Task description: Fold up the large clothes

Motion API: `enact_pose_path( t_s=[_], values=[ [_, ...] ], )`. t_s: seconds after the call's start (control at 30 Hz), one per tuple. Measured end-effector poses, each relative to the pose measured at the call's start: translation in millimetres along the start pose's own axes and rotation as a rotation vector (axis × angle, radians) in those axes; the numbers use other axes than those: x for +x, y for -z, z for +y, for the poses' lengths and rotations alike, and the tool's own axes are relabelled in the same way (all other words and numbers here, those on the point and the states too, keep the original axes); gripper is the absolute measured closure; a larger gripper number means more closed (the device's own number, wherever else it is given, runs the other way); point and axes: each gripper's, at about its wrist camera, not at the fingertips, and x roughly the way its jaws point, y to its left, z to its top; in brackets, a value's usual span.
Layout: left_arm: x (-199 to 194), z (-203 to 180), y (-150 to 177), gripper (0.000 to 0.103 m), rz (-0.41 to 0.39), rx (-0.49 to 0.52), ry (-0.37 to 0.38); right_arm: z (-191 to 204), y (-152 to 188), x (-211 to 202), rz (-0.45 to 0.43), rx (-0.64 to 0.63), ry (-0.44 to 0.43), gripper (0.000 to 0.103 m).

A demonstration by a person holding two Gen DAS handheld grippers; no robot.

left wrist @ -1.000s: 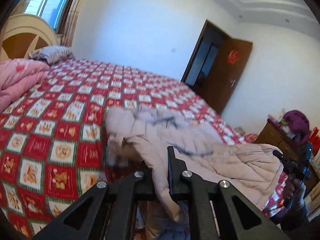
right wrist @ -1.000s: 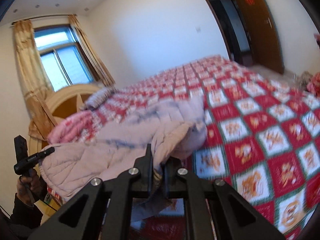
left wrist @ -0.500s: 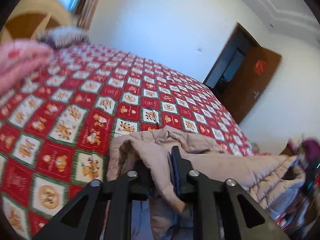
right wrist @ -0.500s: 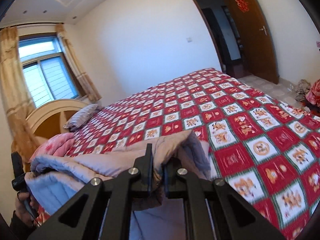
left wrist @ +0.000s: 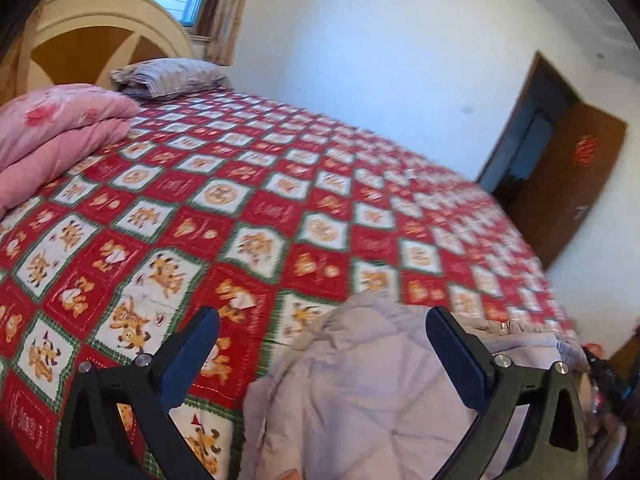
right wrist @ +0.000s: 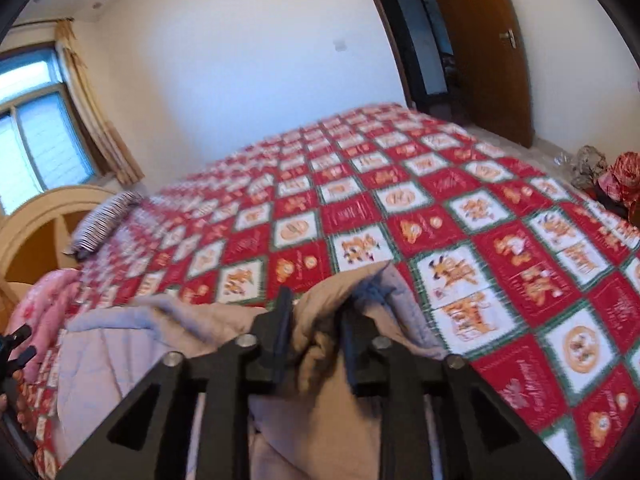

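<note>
A pale lilac padded jacket lies bunched at the near edge of the bed, on the red, white and green checked cover. My left gripper hangs over the jacket's left end. Its jaws are opening and stand wide, and the pads are clear of the fabric. In the right wrist view the jacket stretches off to the left. My right gripper has a tan fold of it between the fingers. These jaws are opening too, a little apart, and the puffy fold still fills the gap against both pads.
A folded pink quilt and a striped pillow lie by the arched wooden headboard. A brown door stands ajar beyond the bed's far side. Red and grey bundles sit on the floor at the right.
Both grippers moved forward and down over the bed with the jacket. The left gripper went from shut on the fabric to wide open, and the fabric dropped. The right jaws have parted slightly.
</note>
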Motion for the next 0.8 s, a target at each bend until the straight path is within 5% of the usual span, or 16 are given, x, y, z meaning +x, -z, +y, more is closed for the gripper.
enact_pose_path(
  t_s=[0.13, 0.23, 0.27, 0.43, 0.5, 0.6, 0.7, 0.8],
  values=[
    [-3.6, -6.5, 15.3, 0.001, -0.025, -0.014, -0.053, -0.8, 4.0, 25.1, 0.024, 0.023, 0.05, 0.053],
    [-24.4, -35.2, 28.1, 0.001, -0.099, 0.107, -0.139, 0.3, 2.8, 5.9, -0.033, 0.051, 0.041, 0.015],
    [-35.4, -50.3, 35.3, 0.001, -0.139, 0.165, -0.174, 3.5, 2.6, -4.8, -0.064, 0.049, 0.043, 0.011],
    [-60.2, -117.7, 73.7, 0.001, -0.261, 0.405, -0.119, 53.1, 26.8, -54.0, -0.119, -0.158, 0.01, 0.011],
    [-52.7, -141.7, 91.1, 0.001, -0.259, 0.509, -0.078, 86.7, 53.8, -49.5, -0.05, -0.305, -0.025, 0.011],
    [-17.1, -153.8, 94.3, 0.001, -0.212, 0.568, -0.127, 116.4, 84.7, -21.8, 0.056, -0.43, -0.052, 0.016],
    [29.8, -134.9, 77.4, 0.001, -0.107, 0.486, -0.228, 121.4, 86.8, 10.4, 0.054, -0.5, 0.048, 0.016],
    [80.4, -97.9, 69.0, 0.001, 0.055, 0.317, -0.243, 99.7, 72.5, 41.1, 0.079, -0.416, 0.11, 0.016]
  ],
)
